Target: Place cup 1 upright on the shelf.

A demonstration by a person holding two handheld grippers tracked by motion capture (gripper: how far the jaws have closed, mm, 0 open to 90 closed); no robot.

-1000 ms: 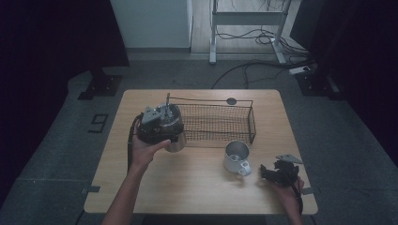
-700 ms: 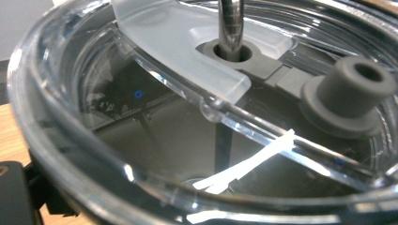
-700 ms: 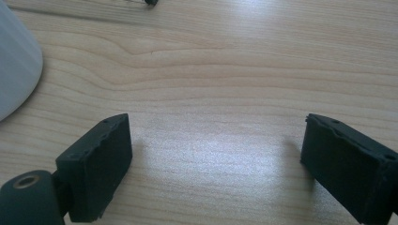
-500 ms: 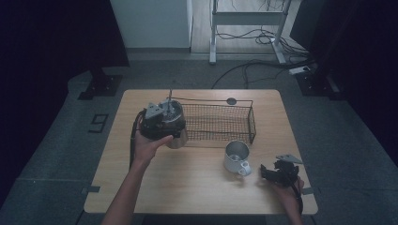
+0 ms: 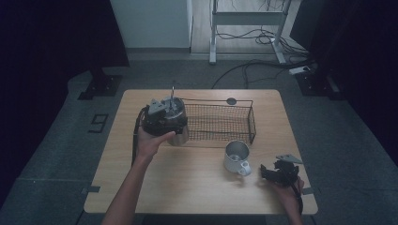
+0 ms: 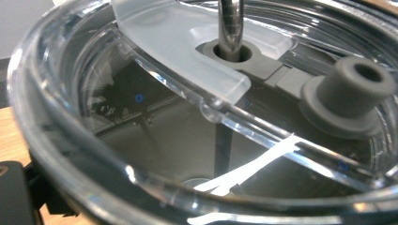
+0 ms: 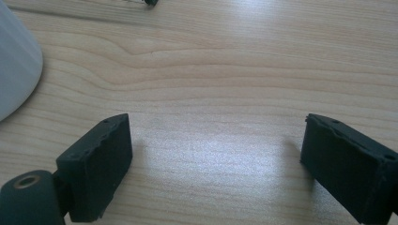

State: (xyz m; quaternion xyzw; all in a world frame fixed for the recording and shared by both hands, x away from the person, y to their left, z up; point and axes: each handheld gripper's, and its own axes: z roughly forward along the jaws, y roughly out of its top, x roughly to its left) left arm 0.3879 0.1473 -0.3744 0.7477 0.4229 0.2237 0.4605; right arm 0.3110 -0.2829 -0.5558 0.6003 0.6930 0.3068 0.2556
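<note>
A steel tumbler (image 5: 179, 136) with a clear lid (image 6: 155, 112) and a metal straw (image 6: 231, 21) hangs at the left end of the wire basket (image 5: 220, 123). My left gripper (image 5: 164, 115) sits over its top and grips it, and the lid presses close against the camera. One black jaw shows at the lower left corner of the left gripper view. A white mug (image 5: 236, 157) stands in front of the basket. My right gripper (image 7: 216, 140) rests open on the wooden table (image 5: 187, 187), right of the mug (image 7: 14, 61), with bare wood between its pads (image 7: 101, 159).
A small dark disc (image 5: 231, 101) lies behind the basket near the table's far edge. Beyond the table are a desk frame and cables (image 5: 253, 33) on the floor. A grey plug (image 6: 349, 89) sits in the lid beside the straw hole.
My left gripper and the tumbler have shifted slightly right and away, toward the basket's left end. The right gripper and the mug have stayed put.
</note>
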